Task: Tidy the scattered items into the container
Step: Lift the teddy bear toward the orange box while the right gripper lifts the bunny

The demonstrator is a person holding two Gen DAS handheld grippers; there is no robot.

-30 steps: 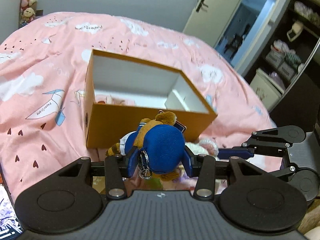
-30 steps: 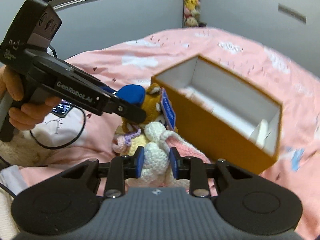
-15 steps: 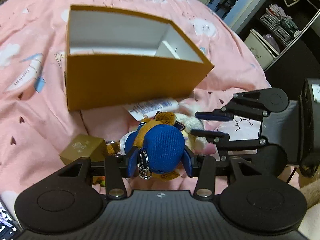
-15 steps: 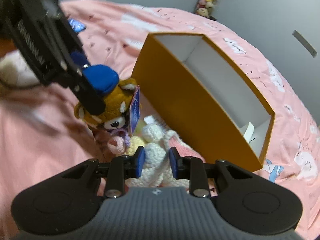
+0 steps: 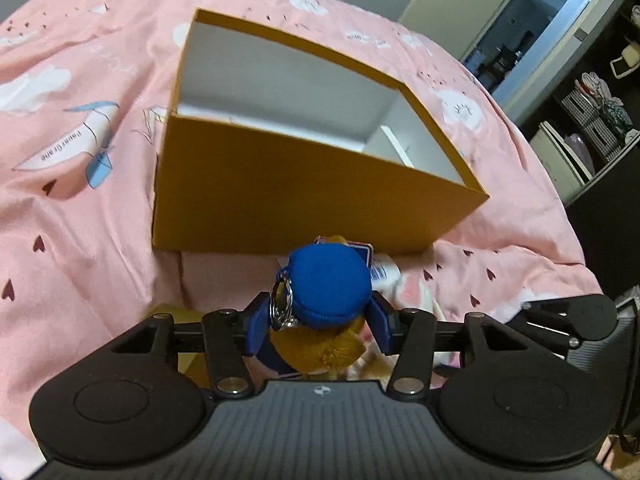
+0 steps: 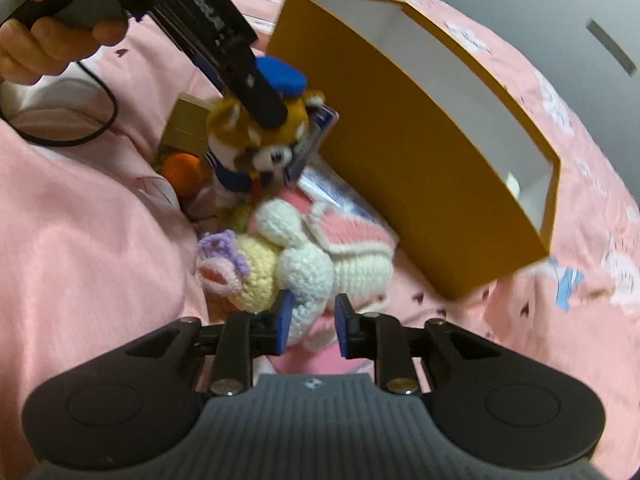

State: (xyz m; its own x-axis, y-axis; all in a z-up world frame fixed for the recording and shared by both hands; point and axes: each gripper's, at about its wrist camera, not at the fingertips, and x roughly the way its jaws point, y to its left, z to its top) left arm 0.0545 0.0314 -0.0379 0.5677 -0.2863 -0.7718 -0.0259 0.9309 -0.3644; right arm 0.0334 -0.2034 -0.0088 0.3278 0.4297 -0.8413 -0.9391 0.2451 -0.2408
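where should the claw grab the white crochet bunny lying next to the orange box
Take the white crochet bunny across its plump rounded white body, coming from above on the near side, away from the orange cardboard box. That part is bulky and soft enough to squeeze, and open to reach. The pink knitted flap lies flat toward the box, and the yellow crochet head crowds the other side.

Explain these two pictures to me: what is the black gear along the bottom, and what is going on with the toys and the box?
Each picture comes from a camera on a handheld gripper, looking along its jaws; a person's hand holds one. The left gripper has a plush fox in a blue cap between its opening jaws. The right gripper has a white crocheted toy between its jaws, also opening. An open orange box sits behind on a pink bedspread, toys piled outside it.
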